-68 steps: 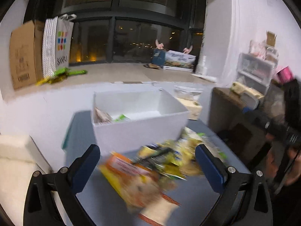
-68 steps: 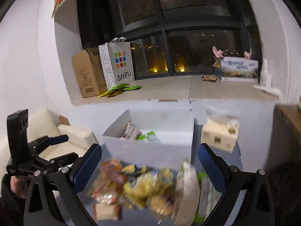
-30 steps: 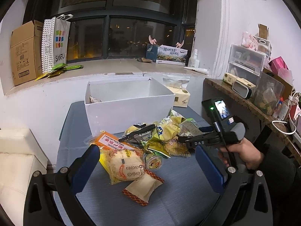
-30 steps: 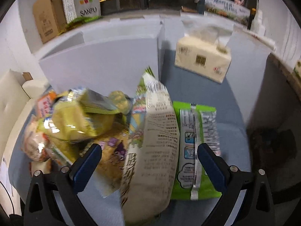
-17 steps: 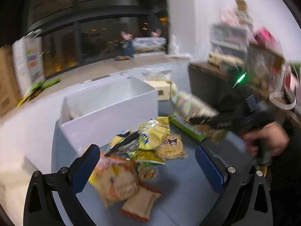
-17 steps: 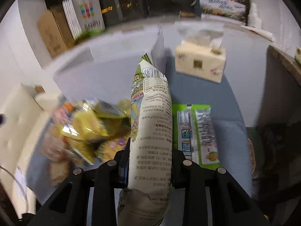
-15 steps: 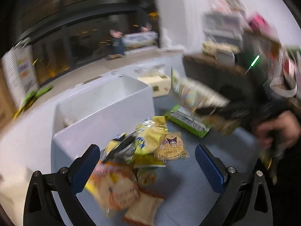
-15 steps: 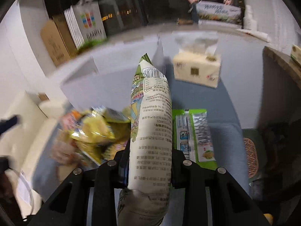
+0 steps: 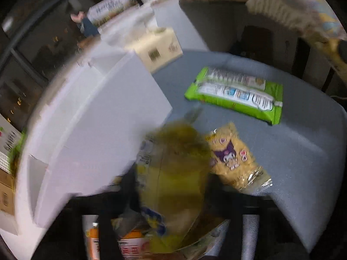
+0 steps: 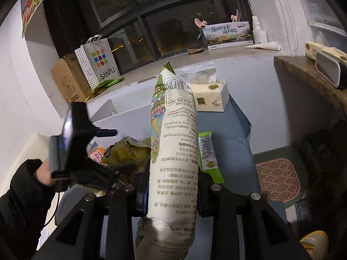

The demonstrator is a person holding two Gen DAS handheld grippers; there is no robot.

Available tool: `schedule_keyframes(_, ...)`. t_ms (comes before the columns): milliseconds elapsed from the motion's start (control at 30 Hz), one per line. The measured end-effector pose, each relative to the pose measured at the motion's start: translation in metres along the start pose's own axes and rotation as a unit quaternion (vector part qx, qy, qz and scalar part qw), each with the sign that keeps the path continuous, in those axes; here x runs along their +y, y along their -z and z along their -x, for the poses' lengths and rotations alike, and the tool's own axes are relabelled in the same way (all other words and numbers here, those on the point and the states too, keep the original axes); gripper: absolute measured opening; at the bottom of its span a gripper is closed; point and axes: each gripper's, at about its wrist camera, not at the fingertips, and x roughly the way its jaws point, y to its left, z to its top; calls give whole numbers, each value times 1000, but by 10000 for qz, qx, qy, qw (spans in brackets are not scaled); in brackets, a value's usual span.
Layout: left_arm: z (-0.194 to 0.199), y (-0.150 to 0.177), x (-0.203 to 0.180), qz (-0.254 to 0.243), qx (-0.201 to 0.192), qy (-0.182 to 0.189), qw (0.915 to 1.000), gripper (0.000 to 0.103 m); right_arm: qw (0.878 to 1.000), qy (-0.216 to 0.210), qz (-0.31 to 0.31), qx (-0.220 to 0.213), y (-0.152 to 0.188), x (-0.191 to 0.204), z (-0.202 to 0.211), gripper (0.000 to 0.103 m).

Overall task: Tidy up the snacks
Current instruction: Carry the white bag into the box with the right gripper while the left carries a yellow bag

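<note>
My right gripper (image 10: 171, 184) is shut on a tall white-and-green snack bag (image 10: 173, 130) and holds it upright above the grey table (image 10: 234, 147). The same bag shows blurred at the top right of the left wrist view (image 9: 288, 4). My left gripper (image 9: 171, 195) points down into the snack pile, its jaws closing on a yellow snack bag (image 9: 173, 162) that fills the gap between them. The right wrist view shows that gripper (image 10: 121, 171) held by a hand. The white box (image 9: 91, 119) stands just behind the pile.
A green flat packet (image 9: 236, 95) and a cartoon cookie packet (image 9: 232, 158) lie on the table. A tissue pack (image 10: 210, 95) sits beside the box. An orange packet (image 9: 130, 244) lies under my left gripper. A stool (image 10: 279, 173) stands at the right.
My right gripper shut on the tall bag and raised it off the table. My left gripper rolled and dropped onto the pile, and its jaws narrowed around the yellow bag.
</note>
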Motion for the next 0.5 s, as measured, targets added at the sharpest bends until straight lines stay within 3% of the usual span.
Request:
schedule_keyframes(33,4,2,2,86,-145,96,9998,37,10000,-3,-19,8,1,-1,-3,34)
schedule_keyframes(100,25,7,6,343,-627,482,9963,35,10000,-58,-53,5,2,-2,-3,34)
schedule_keyframes(167,51,11,10,629,-1074,430,9913,34,10000,-69,-39,-22,2,-3,-2,34)
schedule_keyframes(233,74,17,17,979,-1435,611,9829,33,9999,-106,-39,-60,2,-3,0,34)
schedule_keyframes(333,110,33,32,1638,-2005,813,9625,33,9998,-147,-6,-98,3,1,0,34)
schedule_keyframes(500,149,66,78,2777,-2641,1305,9144,33,9991,-406,65,-101,0,18,-8,34)
